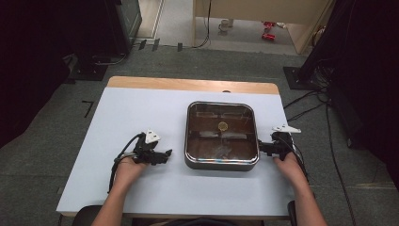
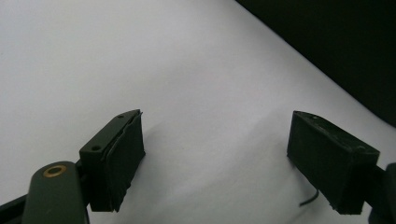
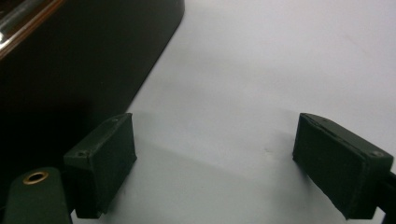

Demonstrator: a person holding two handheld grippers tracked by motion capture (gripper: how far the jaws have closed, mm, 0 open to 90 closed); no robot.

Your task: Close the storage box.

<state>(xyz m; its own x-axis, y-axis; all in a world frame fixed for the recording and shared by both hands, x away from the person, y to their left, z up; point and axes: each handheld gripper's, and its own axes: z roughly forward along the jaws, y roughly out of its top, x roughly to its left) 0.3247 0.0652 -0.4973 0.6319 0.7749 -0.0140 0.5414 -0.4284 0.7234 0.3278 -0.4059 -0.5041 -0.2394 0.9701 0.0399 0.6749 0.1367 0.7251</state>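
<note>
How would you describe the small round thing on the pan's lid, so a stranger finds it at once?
On the white table sits a square dark pan under a glass lid, between the two grippers. At the lid's centre is a small round gold knob. It is the one bright, yellowish spot on the dark reflective lid.

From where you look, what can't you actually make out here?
- Inside the square pan: in the high view its glass lid reflects light, so any contents are unclear.
- Far floor items: red and white things, too small to name.
- Pan in the right gripper view: just a dark wall, cut off by the frame edge.
- Left gripper and right gripper: small in the high view; their own views show the jaws apart.
</note>
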